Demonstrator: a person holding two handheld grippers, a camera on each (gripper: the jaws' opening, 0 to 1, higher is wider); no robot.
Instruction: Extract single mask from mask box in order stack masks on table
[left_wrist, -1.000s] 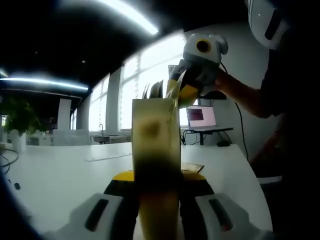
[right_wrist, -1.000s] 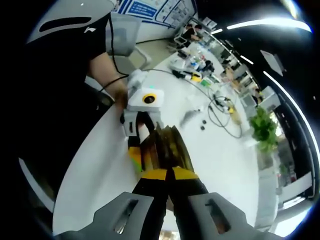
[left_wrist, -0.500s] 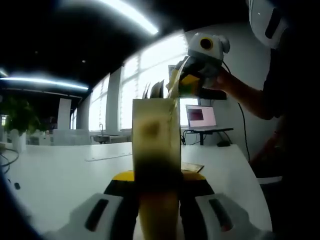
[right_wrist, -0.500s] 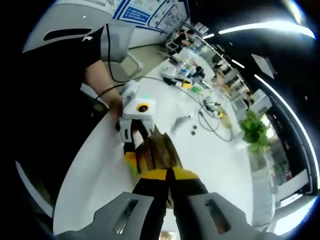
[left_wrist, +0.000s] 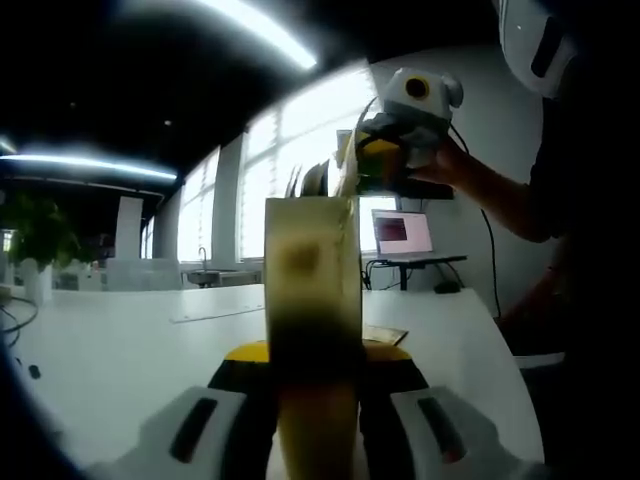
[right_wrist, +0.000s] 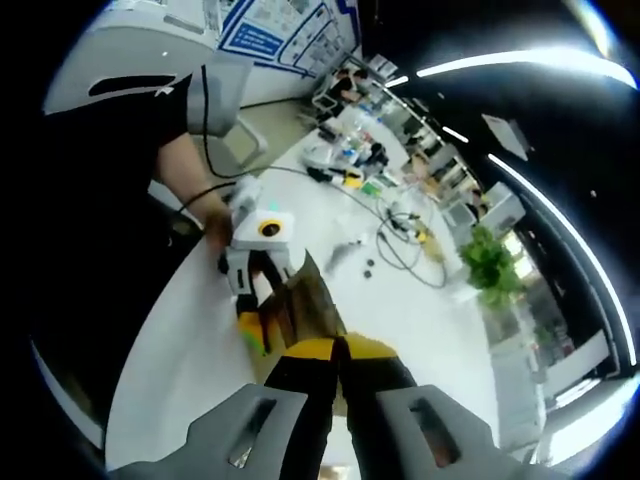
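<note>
Open office w/ big windows and strip lights; a long white table (left_wrist: 120, 350) runs under everything, w/ a laptop (left_wrist: 402, 236) at its far end beyond the mask box, and cables (right_wrist: 400, 235), small clutter and a green plant (right_wrist: 490, 268) further along past the box in the right gripper view.

Mask box (left_wrist: 312, 290) is the landmark: yellowish, standing upright above the table, clamped at its lower part by the left gripper (left_wrist: 312, 385), jaws closed on it. In the right gripper view the same box (right_wrist: 290, 310) sits just past that view's own jaws.

Right gripper (right_wrist: 336, 350): jaws together, pinching what looks like the mask (right_wrist: 315, 305) edge coming out of the box top. In the left gripper view it (left_wrist: 372, 165) hangs just above the box's top right corner, w/ mask edges (left_wrist: 318, 178) fanning up beside it.

Risks, as I judge:
- Several mask edges stick up together, so the pinch may catch more than one and drag extras out.
- Pull off-axis → the box tips or slips in the left jaws, since the hold is low on the box.
- Thin grip on the edge → the mask slips free partway and flops back.
- Ear loops could snag neighbours; can't see the loops here.
</note>
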